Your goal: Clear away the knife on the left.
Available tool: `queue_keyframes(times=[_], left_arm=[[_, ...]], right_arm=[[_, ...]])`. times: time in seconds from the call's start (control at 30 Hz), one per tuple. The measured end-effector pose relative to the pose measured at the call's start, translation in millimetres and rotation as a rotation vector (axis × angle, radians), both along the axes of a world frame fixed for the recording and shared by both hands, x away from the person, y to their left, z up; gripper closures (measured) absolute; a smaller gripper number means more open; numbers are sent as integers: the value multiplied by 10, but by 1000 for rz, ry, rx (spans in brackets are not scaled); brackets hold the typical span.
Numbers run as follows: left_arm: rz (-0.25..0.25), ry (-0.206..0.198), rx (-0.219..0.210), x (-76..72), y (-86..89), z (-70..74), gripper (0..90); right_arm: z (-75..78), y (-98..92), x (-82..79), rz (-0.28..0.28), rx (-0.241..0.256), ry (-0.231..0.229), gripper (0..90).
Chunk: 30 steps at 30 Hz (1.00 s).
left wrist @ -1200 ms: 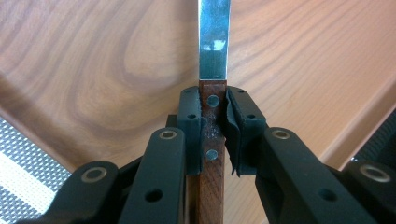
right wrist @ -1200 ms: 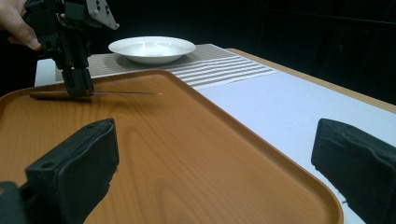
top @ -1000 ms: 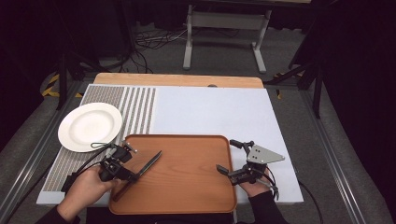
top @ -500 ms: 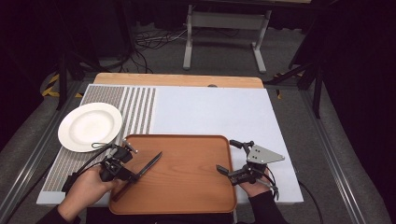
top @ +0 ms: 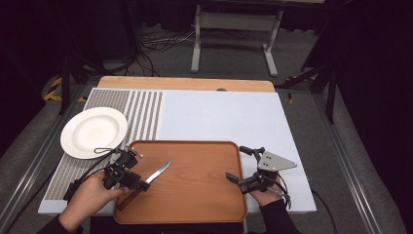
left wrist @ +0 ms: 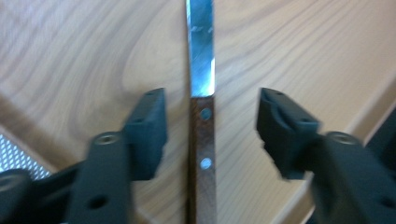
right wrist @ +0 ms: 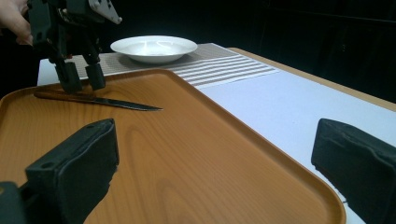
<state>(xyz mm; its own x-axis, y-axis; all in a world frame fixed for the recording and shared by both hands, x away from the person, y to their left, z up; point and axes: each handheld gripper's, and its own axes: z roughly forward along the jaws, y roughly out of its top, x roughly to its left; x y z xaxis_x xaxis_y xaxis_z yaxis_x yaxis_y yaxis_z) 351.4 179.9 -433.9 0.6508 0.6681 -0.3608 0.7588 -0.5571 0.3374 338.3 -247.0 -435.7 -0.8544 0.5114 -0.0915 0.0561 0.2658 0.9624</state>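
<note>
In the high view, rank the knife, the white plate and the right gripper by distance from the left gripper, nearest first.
1. Knife: directly under the left gripper, on the tray's left side, between its open jaws.
2. White plate: just beyond it, up and left on the striped mat.
3. Right gripper: across at the tray's right edge.

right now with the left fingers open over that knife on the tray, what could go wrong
1. The knife lies flat on the tray between the open fingers of the left gripper; closing on the thin handle may pinch poorly, letting it slip or twist.
2. The handle sits near the tray's rim, so the fingers could catch the rim.
3. Once lifted, the blade could swing toward the right gripper.
</note>
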Motion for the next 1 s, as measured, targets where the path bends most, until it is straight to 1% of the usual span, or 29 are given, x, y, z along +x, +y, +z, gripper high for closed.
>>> queue_keyframes(times=[0.03,0.07,0.1,0.13,0.17,0.2,0.27,0.3,0.37,0.47,0.5,0.53,0.57,0.6,0.67,0.7,0.73,0.77,0.8,0.97,1.0], left_arm=[[-9,-15,-8,-6,1,14,334],[-20,-33,-9,-12,1,28,314],[-41,-54,-18,-17,1,46,289],[-53,-68,-27,-22,-2,58,245],[-54,-71,-33,-30,-9,69,225],[-65,-85,-41,-32,-12,82,203],[-110,-115,-64,-40,-14,103,138],[-124,-136,-64,-46,-23,116,125],[-135,-185,-47,-67,-48,139,125],[-194,-247,-59,-96,-73,177,135],[-214,-275,-57,-111,-83,190,167],[-243,-298,-62,-124,-93,197,208],[-277,-324,-58,-143,-100,210,248],[-316,-359,-49,-153,-111,222,285],[-373,-411,-29,-183,-137,246,367],[-381,-429,-30,-198,-156,253,390],[-406,-441,-24,-204,-171,265,410],[-430,-440,-21,-203,-180,273,473],[-440,-442,-25,-204,-188,276,532],[-520,-432,5,-187,-234,266,767],[-530,-433,11,-183,-239,262,815]], right_arm=[[1,0,-1,-2,-3,0,15],[0,0,0,-1,-2,0,15],[0,0,0,-1,-2,0,15],[1,0,-1,-1,-3,-1,15],[1,0,-1,0,-2,-1,15],[1,0,-1,0,-2,-1,14],[1,-2,-1,-1,-2,-2,15],[1,-1,-1,-1,-2,-2,14],[3,-2,-2,-1,-5,-3,14],[3,-3,-3,0,-3,-3,14],[3,-3,-3,0,-3,-4,14],[3,-4,-3,0,-3,-4,14],[3,-4,-3,0,-3,-4,14],[3,-4,-3,0,-3,-4,14],[3,-4,-2,0,-3,-4,14],[3,-4,-2,0,-3,-4,14],[2,-3,-2,1,-1,-3,14],[4,-4,-2,0,-3,-4,14],[4,-4,-2,0,-2,-5,14],[3,-5,-1,2,0,-3,14],[3,-6,-1,2,0,-3,14]])
